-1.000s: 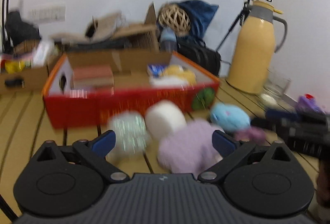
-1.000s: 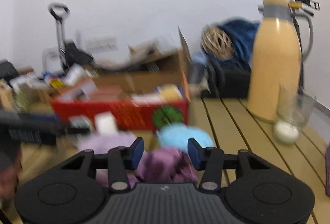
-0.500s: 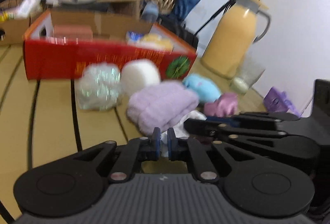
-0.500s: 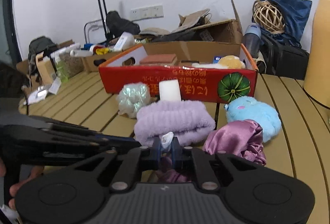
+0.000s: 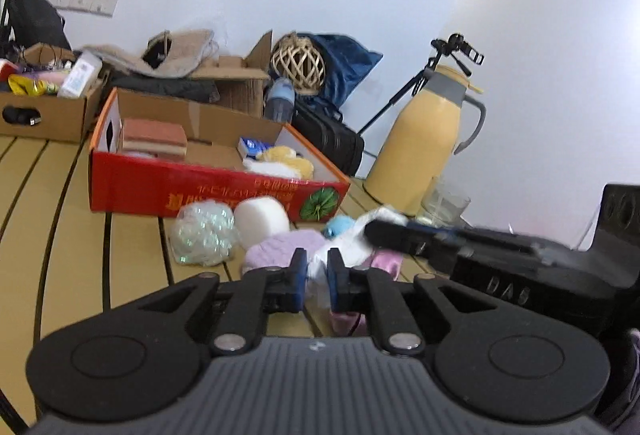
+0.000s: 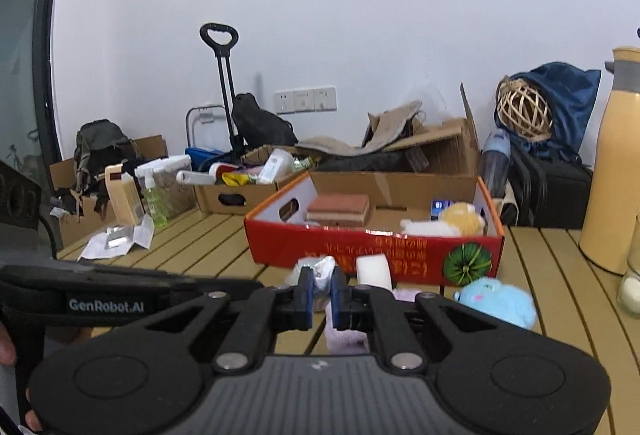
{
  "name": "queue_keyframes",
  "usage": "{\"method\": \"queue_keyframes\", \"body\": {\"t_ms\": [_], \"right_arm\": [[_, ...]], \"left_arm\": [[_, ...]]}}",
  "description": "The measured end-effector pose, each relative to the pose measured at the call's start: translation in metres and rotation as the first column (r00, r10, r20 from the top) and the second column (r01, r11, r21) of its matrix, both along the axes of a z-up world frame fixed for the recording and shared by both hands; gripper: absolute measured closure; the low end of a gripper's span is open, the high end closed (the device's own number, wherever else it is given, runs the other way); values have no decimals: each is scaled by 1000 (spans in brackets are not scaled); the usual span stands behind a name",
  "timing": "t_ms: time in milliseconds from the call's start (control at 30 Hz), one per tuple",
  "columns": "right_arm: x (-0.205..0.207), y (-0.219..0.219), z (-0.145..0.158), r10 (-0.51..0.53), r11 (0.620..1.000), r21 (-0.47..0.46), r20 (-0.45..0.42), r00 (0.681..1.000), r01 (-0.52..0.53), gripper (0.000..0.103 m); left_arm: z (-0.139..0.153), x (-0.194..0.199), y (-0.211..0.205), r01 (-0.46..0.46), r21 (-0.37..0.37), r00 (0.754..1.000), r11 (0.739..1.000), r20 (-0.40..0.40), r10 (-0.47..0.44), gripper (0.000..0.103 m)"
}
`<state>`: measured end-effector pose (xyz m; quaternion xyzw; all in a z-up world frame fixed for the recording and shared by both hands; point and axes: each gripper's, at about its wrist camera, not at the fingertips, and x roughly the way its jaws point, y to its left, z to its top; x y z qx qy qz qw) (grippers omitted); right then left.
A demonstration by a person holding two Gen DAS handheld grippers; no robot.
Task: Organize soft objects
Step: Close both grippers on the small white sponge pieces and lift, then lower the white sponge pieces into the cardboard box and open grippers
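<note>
The left hand-held gripper (image 5: 317,277) is clenched on a white cloth (image 5: 352,235), the fabric pinched between its blue fingertips (image 5: 299,275) and bunching up just past them. The right hand-held gripper (image 6: 321,291) grips the same white cloth (image 6: 323,269) at another spot, its jaws closed with only the fabric between them; in the left wrist view its black body reaches in from the right side, with the cloth draped over its tip.

Just beyond the left hand-held gripper, on the slatted tabletop (image 5: 132,259), lie a lilac towel (image 5: 280,247), a shimmery mesh puff (image 5: 202,235) to the left of it and a white foam roll (image 5: 260,219) behind. A blue plush (image 5: 340,225) peeks out past the cloth, and a pink satin piece (image 5: 386,261) lies to the right under the right hand-held gripper's body.

Farther ahead of both stands a red cardboard box (image 6: 372,255) holding a stack of brown sponges (image 6: 338,209) and a yellow plush (image 6: 460,219). To the far right of the box stand a yellow thermos jug (image 5: 424,147) and a glass (image 5: 444,201) just beside it
</note>
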<state>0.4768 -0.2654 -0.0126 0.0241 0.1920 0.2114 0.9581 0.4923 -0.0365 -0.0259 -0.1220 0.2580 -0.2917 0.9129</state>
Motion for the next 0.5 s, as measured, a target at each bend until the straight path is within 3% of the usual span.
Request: {"method": "queue_keyframes", "body": {"t_ms": [67,133,300,333,367,500], "right_arm": [[-1,-3,2,-1,1000,-14,-12,1000,1,95],[-7,-7,1,7,1000,-17,-19,1000,-8,95],[-17,-23,-7,-21,1000,-7,-40,999,21,95],[-18,-25,-9,-24,1000,-2,-43,999,24,95],[-19,-26,-10,-25,1000,2,-46,999,25,95],[-25,-30,-9,-21,1000,15,-38,999,21,95]], "left_arm": [[-5,-6,-2,20,43,1000,999,-11,-19,47],[-16,-19,-6,34,89,999,995,-6,-33,35],[-50,-41,-29,43,241,996,969,-85,-23,39],[-54,-41,-31,32,260,995,965,-95,-8,56],[-58,-41,-33,26,279,994,960,-105,3,66],[-55,-46,-29,4,267,997,964,-73,16,76]]}}
